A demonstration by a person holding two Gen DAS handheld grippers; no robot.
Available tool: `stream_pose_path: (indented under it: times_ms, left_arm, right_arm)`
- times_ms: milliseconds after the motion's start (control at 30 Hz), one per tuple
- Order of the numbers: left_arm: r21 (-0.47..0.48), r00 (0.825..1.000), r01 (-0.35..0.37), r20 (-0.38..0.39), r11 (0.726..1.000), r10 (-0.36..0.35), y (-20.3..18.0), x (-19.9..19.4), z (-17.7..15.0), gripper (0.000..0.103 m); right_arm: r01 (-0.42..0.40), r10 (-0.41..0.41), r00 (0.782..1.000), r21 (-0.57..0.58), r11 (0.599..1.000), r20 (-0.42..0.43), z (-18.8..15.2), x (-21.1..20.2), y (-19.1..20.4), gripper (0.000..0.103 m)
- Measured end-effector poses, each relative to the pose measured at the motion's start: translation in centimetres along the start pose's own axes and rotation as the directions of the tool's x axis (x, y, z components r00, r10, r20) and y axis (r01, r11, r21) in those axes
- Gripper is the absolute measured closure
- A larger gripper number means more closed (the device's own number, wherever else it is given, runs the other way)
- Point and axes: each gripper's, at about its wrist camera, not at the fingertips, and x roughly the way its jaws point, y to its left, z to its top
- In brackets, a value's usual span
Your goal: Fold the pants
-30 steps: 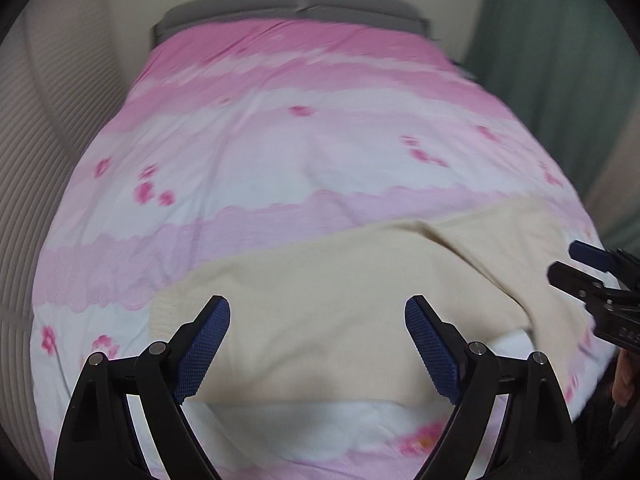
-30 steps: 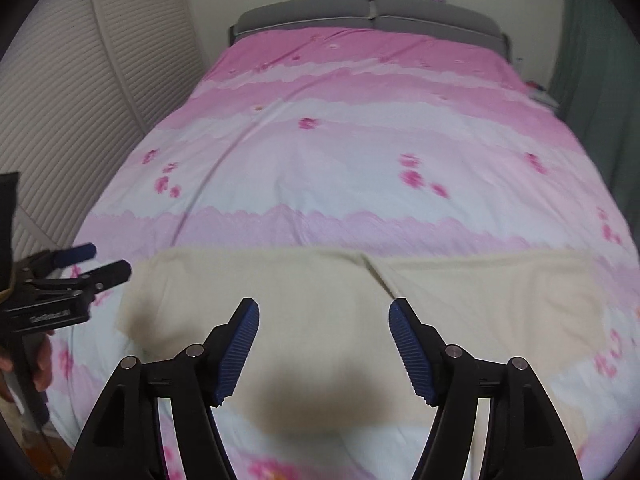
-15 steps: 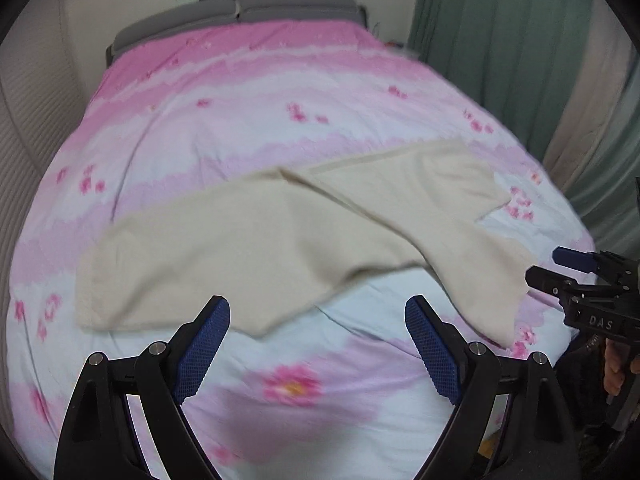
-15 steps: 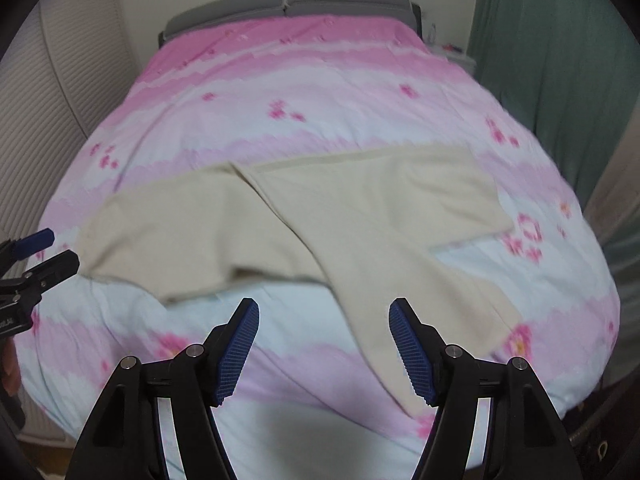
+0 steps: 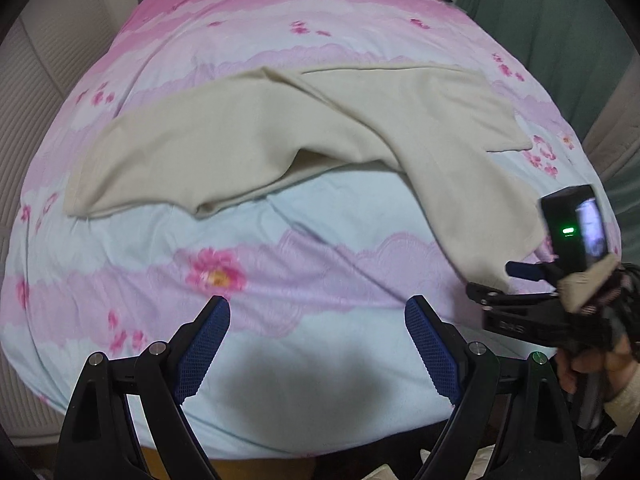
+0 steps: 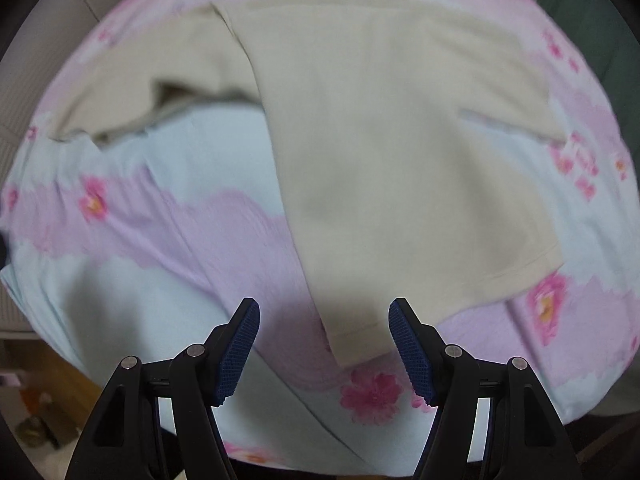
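Your left tongs [image 5: 317, 334]: spread wide, nothing between pads, hovering over bare pink floral duvet [image 5: 280, 272] near bed's foot edge. Your right tongs [image 6: 324, 336]: partly open, empty, poised above hem of nearer leg. Cream pants [image 5: 320, 128] lie spread flat across bed, one leg stretched toward left, other angled toward near right corner, its cuff just beside your right tongs. Green curtain [image 5: 560, 28] at right.
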Motion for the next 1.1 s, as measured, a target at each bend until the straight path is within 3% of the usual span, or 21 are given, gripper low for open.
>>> stream_pose_path:
  times_ms: [200, 300, 333, 367, 400, 433, 567, 667, 733, 800, 833, 900, 1000, 1067, 1100]
  left_arm:
    - [0.005, 0.999, 0.008, -0.038, 1.000, -0.008, 0.3, 1.0, -0.2, 0.013]
    - [0.056, 0.999, 0.014, -0.035, 0.998, -0.012, 0.0, 1.3, 0.2, 0.013]
    - [0.084, 1.000, 0.005, -0.030, 0.996, -0.002, -0.1, 1.3, 0.4, 0.013]
    - [0.108, 1.000, -0.004, -0.024, 0.994, 0.006, -0.3, 1.4, 0.8, 0.013]
    - [0.119, 1.000, -0.004, -0.018, 0.993, 0.006, -0.3, 1.3, 1.0, 0.013]
    - [0.133, 1.000, 0.001, -0.013, 0.991, 0.001, -0.4, 1.3, 1.5, 0.013]
    - [0.178, 1.000, 0.015, 0.013, 0.984, -0.017, -1.2, 1.3, 4.3, 0.013]
    - [0.237, 0.997, 0.047, 0.047, 0.970, -0.060, -2.9, 1.5, 7.4, 0.013]
    - [0.316, 0.990, 0.110, 0.054, 0.942, -0.133, -4.7, 1.7, 10.0, 0.013]
    - [0.430, 0.976, 0.167, 0.058, 0.887, -0.212, -7.2, 1.9, 12.8, 0.013]
    - [0.510, 0.969, 0.168, 0.070, 0.844, -0.235, -8.8, 2.2, 14.3, 0.013]
    - [0.603, 0.965, 0.146, 0.087, 0.784, -0.247, -11.2, 3.0, 16.8, 0.013]
    - [0.680, 0.958, 0.222, -0.018, 0.699, -0.287, -14.3, 5.9, 20.4, 0.013]
    - [0.707, 0.947, 0.308, -0.167, 0.636, -0.273, -16.1, 8.7, 21.7, 0.014]
    - [0.711, 0.949, 0.306, -0.181, 0.632, -0.256, -16.4, 9.4, 21.9, 0.015]
  right_arm:
    - [0.092, -0.093, 0.994, -0.023, 0.995, -0.056, 0.3, 4.1, 0.5, 0.040]
    - [0.126, -0.129, 0.989, -0.044, 0.991, -0.069, 0.6, 5.6, 0.8, 0.041]
    - [0.130, -0.134, 0.988, -0.051, 0.990, -0.078, 0.6, 6.1, 0.9, 0.053]
    - [0.120, -0.124, 0.989, -0.059, 0.991, -0.084, 0.6, 6.5, 1.0, 0.073]
    - [0.116, -0.121, 0.989, -0.064, 0.991, -0.084, 0.6, 6.4, 1.0, 0.082]
    - [0.096, -0.100, 0.992, -0.055, 0.994, -0.072, 0.6, 5.7, 0.8, 0.091]
    - [0.045, -0.047, 0.998, 0.029, 0.999, 0.040, 0.6, 0.4, -1.2, 0.092]
    - [0.041, -0.059, 0.982, 0.103, 0.994, 0.179, 1.1, -5.7, -4.4, 0.093]
    - [0.041, -0.076, 0.967, 0.145, 0.989, 0.245, 2.3, -9.1, -6.8, 0.095]
    - [0.055, -0.098, 0.948, 0.148, 0.987, 0.304, 4.2, -11.9, -9.0, 0.095]
    - [0.074, -0.115, 0.940, 0.139, 0.988, 0.321, 5.0, -12.8, -9.7, 0.096]
    - [0.099, -0.139, 0.926, 0.129, 0.987, 0.351, 6.1, -14.0, -11.2, 0.099]
    - [0.119, -0.164, 0.912, 0.141, 0.983, 0.375, 7.8, -15.4, -13.5, 0.099]
    - [0.096, -0.152, 0.910, 0.162, 0.982, 0.386, 8.2, -16.0, -14.6, 0.100]
    - [0.090, -0.149, 0.911, 0.167, 0.982, 0.385, 8.2, -16.1, -15.0, 0.100]
